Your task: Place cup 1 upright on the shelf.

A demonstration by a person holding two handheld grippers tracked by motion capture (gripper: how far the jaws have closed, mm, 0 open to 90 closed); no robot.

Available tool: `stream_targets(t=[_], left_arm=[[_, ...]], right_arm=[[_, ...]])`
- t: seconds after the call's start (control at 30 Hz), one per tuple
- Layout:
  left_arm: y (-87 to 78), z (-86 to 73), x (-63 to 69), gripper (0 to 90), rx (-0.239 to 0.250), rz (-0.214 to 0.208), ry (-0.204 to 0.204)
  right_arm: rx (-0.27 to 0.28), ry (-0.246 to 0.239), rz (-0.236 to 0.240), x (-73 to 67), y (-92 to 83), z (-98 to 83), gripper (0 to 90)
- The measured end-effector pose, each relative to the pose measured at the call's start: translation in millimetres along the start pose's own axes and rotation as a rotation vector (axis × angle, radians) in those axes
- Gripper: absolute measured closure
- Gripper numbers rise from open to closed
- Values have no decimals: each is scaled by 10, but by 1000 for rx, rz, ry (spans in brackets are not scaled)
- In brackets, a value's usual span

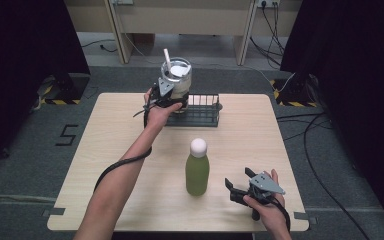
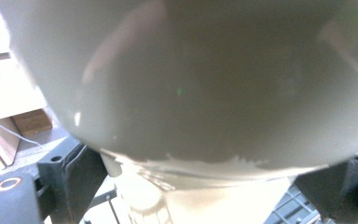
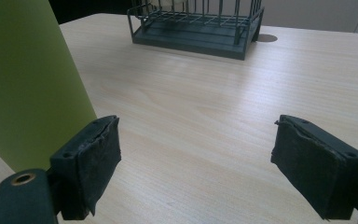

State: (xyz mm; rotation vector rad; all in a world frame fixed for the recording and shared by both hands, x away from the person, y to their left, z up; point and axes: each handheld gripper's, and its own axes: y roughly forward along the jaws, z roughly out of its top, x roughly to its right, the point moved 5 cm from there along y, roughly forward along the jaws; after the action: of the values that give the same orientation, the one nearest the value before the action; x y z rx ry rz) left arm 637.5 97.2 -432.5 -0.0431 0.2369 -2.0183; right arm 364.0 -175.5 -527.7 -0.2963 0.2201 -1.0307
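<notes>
1. I have the white tumbler (image 1: 179, 80) clamped in my left gripper (image 1: 167, 97), held over the left end of the wire rack (image 1: 200, 111), probably so that I can place it there.
2. My right gripper (image 1: 244, 187) rests spread and empty near the green bottle (image 1: 197, 170), out of the way.
3. Up close, the tumbler (image 2: 186, 79) blocks my left gripper view; I cannot tell whether its base touches the rack.

A tall green bottle with a round white cap (image 1: 197, 172) stands upright near the middle of the light wooden table (image 1: 130, 200). Beyond the far edge, pale wooden furniture (image 1: 180, 20) stands on grey floor (image 1: 20, 165), with black cables (image 1: 320, 165) trailing at right.
</notes>
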Motion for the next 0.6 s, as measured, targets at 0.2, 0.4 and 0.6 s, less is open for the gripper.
stream_targets(t=[0.2,0.4,0.6], left_arm=[[26,-140,-36,103,-35,11,-15],[48,-170,-27,102,-36,11,-18],[44,-192,-53,100,-27,-1,-43]], right_arm=[[-2,0,1,-3,3,-4,152],[-4,-2,1,-8,12,-5,152],[-6,-2,3,-12,14,-13,152]])
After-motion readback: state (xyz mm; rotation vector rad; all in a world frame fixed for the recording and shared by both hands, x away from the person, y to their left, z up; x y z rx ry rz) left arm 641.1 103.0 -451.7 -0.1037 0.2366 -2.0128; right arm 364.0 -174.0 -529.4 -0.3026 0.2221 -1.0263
